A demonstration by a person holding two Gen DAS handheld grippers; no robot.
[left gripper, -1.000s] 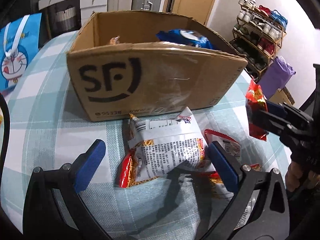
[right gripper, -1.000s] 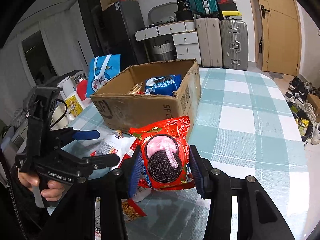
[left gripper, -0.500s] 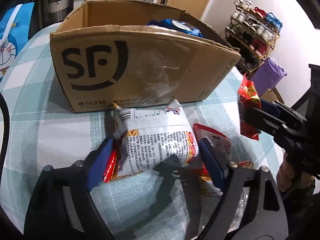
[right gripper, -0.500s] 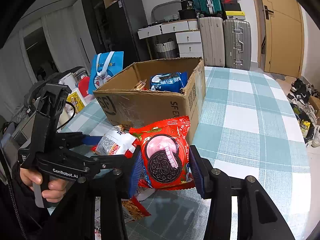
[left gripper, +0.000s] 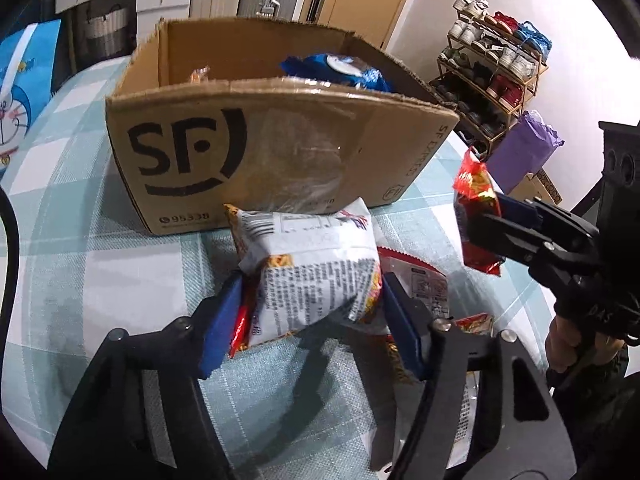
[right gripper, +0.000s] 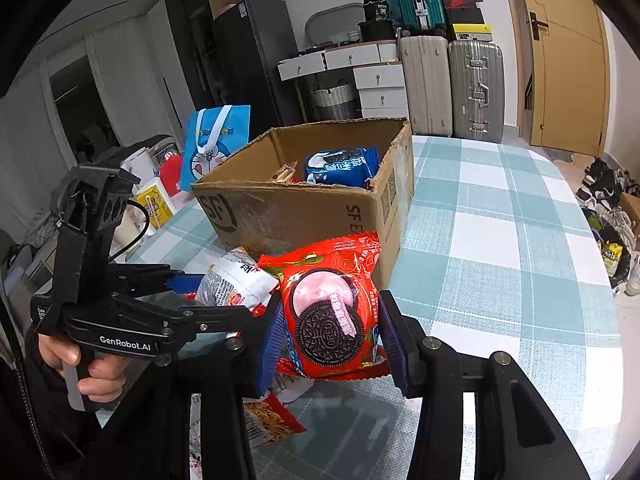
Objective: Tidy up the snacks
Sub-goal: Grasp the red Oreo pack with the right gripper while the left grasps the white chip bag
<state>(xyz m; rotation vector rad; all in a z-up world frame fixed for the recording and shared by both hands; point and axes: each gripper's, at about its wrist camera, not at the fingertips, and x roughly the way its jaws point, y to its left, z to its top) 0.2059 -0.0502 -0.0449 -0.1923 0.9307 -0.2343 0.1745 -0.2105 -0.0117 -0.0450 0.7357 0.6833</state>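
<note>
Item: white noodle packet, centre frame, clamped crosswise by left gripper fingers. Red Oreo pack clamped by right gripper. Cardboard box directly above-beyond both.

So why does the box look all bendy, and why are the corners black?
Left wrist view: the fisheye lens bows the cardboard box rim into a curve, tape on its front gives a pale glare, and the left tongs cast dark shadows on the tablecloth. Right wrist view: the same round lens leaves black corners and bends the door; the red cookie pack looks sharp.
</note>
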